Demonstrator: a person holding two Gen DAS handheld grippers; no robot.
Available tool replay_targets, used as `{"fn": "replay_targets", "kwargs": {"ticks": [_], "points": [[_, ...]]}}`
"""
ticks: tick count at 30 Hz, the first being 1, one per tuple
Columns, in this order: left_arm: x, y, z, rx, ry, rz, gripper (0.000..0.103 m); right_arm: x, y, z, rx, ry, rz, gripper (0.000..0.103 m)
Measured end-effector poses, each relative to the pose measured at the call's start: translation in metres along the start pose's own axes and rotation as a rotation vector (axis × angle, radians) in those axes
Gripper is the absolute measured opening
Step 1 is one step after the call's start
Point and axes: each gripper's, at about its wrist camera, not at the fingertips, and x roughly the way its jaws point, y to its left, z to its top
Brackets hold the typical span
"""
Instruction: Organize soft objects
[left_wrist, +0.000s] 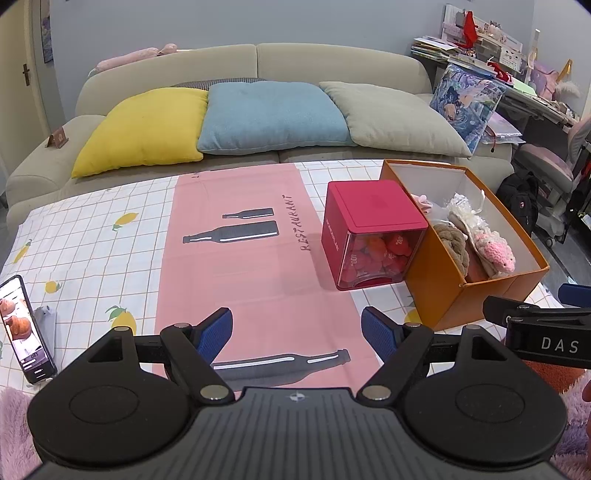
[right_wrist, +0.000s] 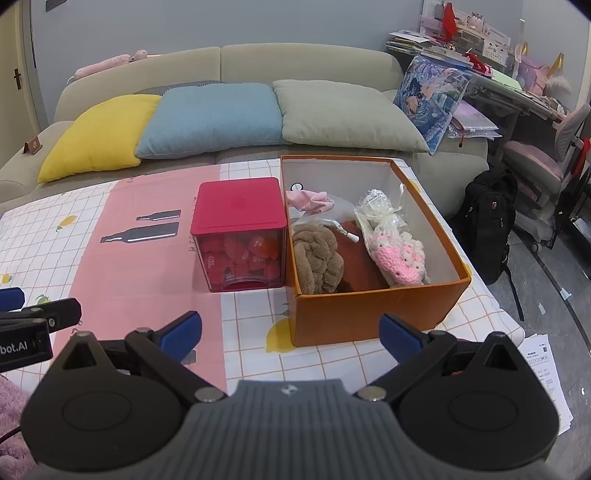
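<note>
- I see the orange box (right_wrist: 369, 317) — long axis running away from me toward the sofa (right_wrist: 221, 62)
- left gripper (left_wrist: 297, 332) and right gripper (right_wrist: 290, 332) — both spread, empty

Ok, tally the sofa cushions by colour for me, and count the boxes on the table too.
Yellow cushion: 1
Blue cushion: 1
Beige cushion: 1
Printed cushion: 1
Red box: 1
Orange box: 1
Total: 6
</note>
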Motion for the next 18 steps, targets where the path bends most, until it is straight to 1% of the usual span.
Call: {"fn": "replay_targets", "kwargs": {"ticks": [18], "points": [[-0.0042,-0.0028,0.0014,0.008,-0.015,-0.005,0.093,0.0003,-0.0004,0.0015,0.0,0.004,0.0,0.1]]}}
